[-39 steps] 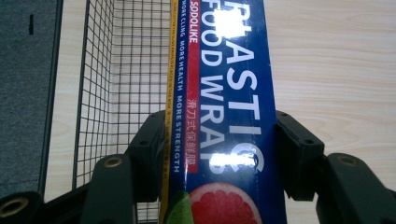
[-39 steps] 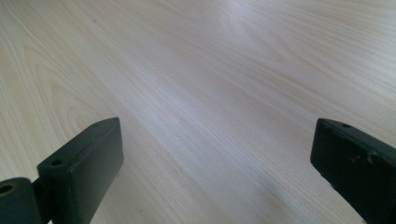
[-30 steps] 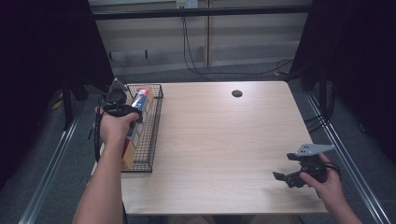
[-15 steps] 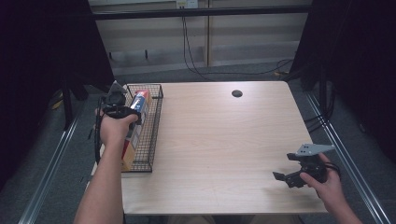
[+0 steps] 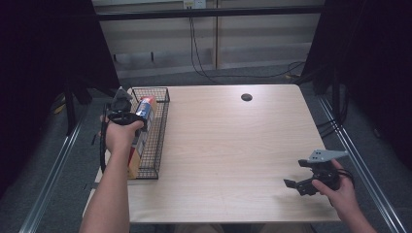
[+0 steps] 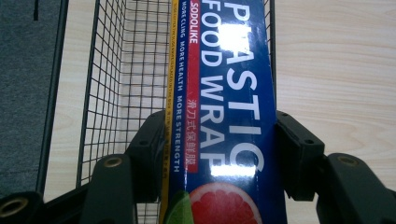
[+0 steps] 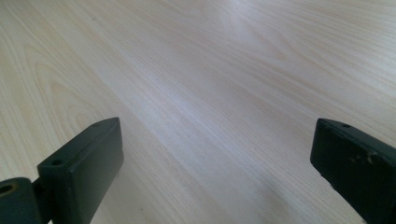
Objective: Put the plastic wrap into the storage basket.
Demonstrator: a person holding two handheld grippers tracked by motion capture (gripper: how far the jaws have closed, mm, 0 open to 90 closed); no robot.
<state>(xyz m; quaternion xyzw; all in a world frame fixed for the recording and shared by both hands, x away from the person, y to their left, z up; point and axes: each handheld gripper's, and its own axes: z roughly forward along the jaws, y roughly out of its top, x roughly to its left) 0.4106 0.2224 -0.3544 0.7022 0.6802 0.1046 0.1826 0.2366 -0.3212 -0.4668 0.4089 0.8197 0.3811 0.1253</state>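
Left gripper (image 6: 219,154) is clamped on the plastic wrap box (image 6: 224,107) — both black pads press flat on its long sides near the lower end, and the box runs straight up and away between the jaws. The box is long and square-edged, glossy blue card with white lettering, a red strip with small print, a yellow edge on one side and a pink grapefruit slice printed at the near end; glare spots on the gloss. Behind it is the wire basket (image 6: 116,70), thin dark mesh in a fine grid, oblong, sitting on the pale wood-grain table (image 5: 233,145) along its left edge. In the high view the left hand (image 5: 119,133) holds the gripper over the basket, forearm coming up from the bottom edge, box end (image 5: 144,109) angled toward the far side; whether the box touches the basket I can't tell. Right gripper (image 7: 215,158) — jaws wide apart, nothing between them, just bare table below. Right hand (image 5: 340,189) holds it low at the near right corner, jaws pointing left across the table, well apart from the basket. A small dark round hole (image 5: 246,97) sits near the far edge.
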